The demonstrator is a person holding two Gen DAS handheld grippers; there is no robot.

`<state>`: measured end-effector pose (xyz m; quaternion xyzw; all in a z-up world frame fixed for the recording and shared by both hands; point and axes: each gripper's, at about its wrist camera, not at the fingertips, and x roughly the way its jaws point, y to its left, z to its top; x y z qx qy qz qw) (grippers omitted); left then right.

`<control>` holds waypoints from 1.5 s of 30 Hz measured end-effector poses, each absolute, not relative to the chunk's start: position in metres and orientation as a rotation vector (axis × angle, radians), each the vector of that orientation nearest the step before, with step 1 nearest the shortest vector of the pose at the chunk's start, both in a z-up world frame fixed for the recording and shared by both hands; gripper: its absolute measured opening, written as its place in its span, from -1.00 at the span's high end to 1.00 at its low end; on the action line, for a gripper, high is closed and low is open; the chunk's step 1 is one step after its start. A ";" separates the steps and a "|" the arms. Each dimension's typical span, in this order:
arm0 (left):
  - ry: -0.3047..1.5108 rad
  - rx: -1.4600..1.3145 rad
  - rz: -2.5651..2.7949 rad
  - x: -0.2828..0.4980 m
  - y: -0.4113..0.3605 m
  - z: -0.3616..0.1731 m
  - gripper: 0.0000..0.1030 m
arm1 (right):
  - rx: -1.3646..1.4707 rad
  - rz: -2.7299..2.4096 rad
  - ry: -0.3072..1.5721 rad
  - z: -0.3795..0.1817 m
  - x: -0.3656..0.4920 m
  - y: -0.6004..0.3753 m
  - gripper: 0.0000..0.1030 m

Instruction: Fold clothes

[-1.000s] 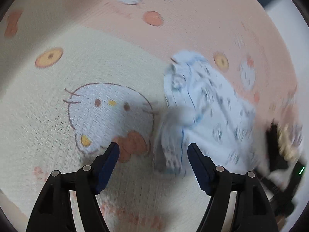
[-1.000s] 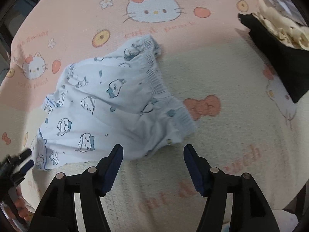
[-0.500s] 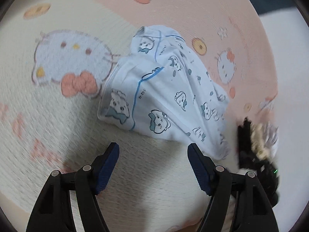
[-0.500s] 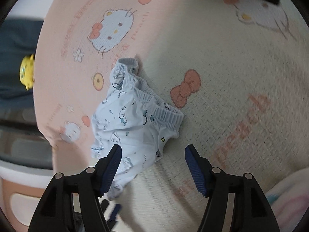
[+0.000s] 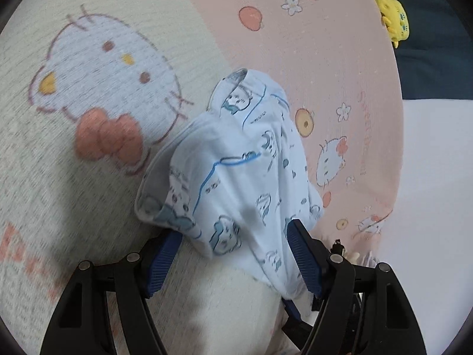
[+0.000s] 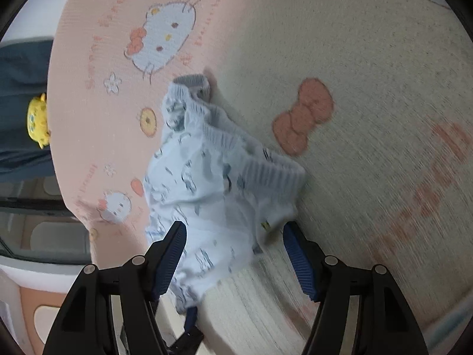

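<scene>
The pale blue printed shorts (image 5: 236, 177) lie rumpled, not yet flat or squared, in the middle of the left-wrist frame on a cartoon-cat blanket (image 5: 88, 177), straddling the blanket's cream and pink parts, probably so both tools can reach opposite edges. The left tool (image 5: 233, 254) is spread wide at lower centre with the hem end of the shorts between its blue fingers, not pinched. In the right-wrist view the right tool (image 6: 235, 254) is likewise spread wide around cloth below the ribbed waistband (image 6: 266, 171), gripping nothing.
</scene>
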<state>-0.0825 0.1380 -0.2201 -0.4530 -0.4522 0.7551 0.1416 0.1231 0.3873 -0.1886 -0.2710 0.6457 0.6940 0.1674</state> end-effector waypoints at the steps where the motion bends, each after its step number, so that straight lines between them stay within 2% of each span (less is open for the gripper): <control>1: -1.300 -1.294 2.193 -0.084 0.141 -0.220 -0.39 | -0.755 1.977 1.845 -0.190 0.122 0.389 -0.31; 6: -1.210 -1.284 2.267 -0.091 0.154 -0.217 -0.39 | -0.669 1.991 1.876 -0.194 0.117 0.398 -0.31; 11: -1.187 -1.319 2.298 -0.090 0.157 -0.215 -0.39 | -0.682 2.047 1.773 -0.188 0.112 0.394 -0.31; 13: -1.288 -1.353 2.269 -0.081 0.143 -0.217 -0.39 | -0.695 2.076 1.714 -0.184 0.110 0.391 -0.31; 16: -1.549 -1.365 2.214 -0.067 0.126 -0.224 -0.39 | -0.685 2.077 1.689 -0.183 0.111 0.388 -0.31; 19: -1.650 -1.388 2.187 -0.071 0.125 -0.227 -0.39 | -0.691 2.067 1.696 -0.183 0.111 0.388 -0.31; 23: -1.623 -1.358 2.239 -0.084 0.133 -0.227 -0.40 | -0.678 2.047 1.718 -0.184 0.113 0.388 -0.31; 24: -1.618 -1.343 2.242 -0.088 0.136 -0.227 -0.44 | -0.676 2.046 1.722 -0.185 0.112 0.389 -0.31; 25: -1.618 -1.335 2.243 -0.091 0.139 -0.227 -0.58 | -0.670 2.042 1.730 -0.185 0.112 0.389 -0.31; 30: -1.531 -1.337 2.250 -0.093 0.138 -0.226 -0.57 | -0.622 2.039 1.758 -0.187 0.114 0.392 -0.29; 31: -1.501 -1.332 2.261 -0.092 0.138 -0.226 -0.47 | -0.619 2.040 1.747 -0.187 0.115 0.391 -0.28; 32: -1.452 -1.341 2.287 -0.090 0.140 -0.225 -0.30 | -0.616 2.041 1.737 -0.187 0.115 0.391 -0.18; 33: -1.404 -1.348 2.313 -0.089 0.141 -0.225 -0.21 | -0.643 2.047 1.689 -0.185 0.113 0.389 -0.01; 35: -1.299 -1.357 2.358 -0.086 0.144 -0.223 -0.01 | -0.693 2.062 1.593 -0.182 0.110 0.386 0.15; 39: -1.216 -1.337 2.381 -0.083 0.144 -0.224 0.03 | -0.681 2.067 1.581 -0.184 0.113 0.385 0.16; 45: -1.313 -1.252 2.357 -0.074 0.139 -0.229 0.03 | -0.661 2.074 1.565 -0.185 0.116 0.384 0.18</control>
